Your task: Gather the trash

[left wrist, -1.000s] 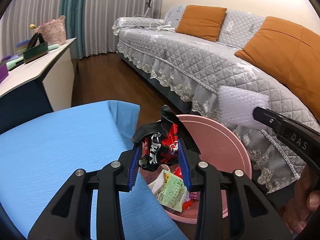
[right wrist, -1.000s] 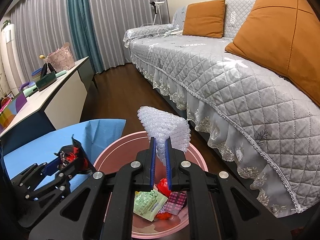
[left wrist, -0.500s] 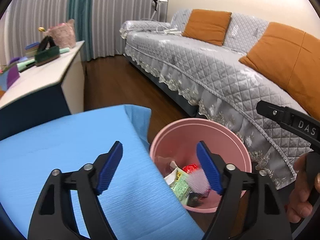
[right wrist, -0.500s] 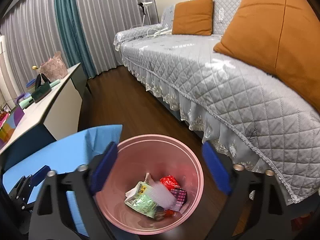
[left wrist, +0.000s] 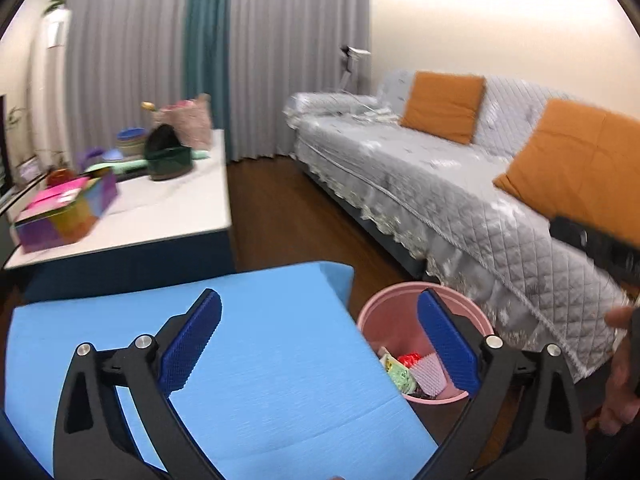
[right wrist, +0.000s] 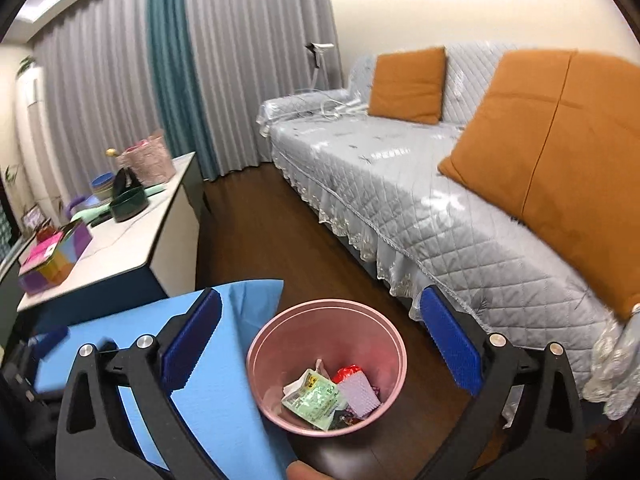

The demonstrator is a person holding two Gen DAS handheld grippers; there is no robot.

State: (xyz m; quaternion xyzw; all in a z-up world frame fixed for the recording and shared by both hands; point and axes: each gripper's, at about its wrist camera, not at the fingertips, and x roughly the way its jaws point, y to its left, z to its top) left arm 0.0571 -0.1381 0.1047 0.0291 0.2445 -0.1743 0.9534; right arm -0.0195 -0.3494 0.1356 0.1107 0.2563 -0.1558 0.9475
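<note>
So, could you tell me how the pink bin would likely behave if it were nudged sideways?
The pink bin looks like thin plastic holding only a few wrappers, so it is probably light. It stands on smooth wood floor, so it would likely slide, perhaps tip.

I take the bin point(right wrist: 326, 364) as my marker. It stands on the floor point(right wrist: 256, 240), with the wrappers point(right wrist: 332, 398) lying in it. The table point(right wrist: 224, 384) sits just to its left, the sofa point(right wrist: 400, 192) to its right. Behind it and leftward is the cabinet point(right wrist: 132, 240), boxes point(right wrist: 52, 258) on top. The curtains point(right wrist: 168, 92) hang far behind.
</note>
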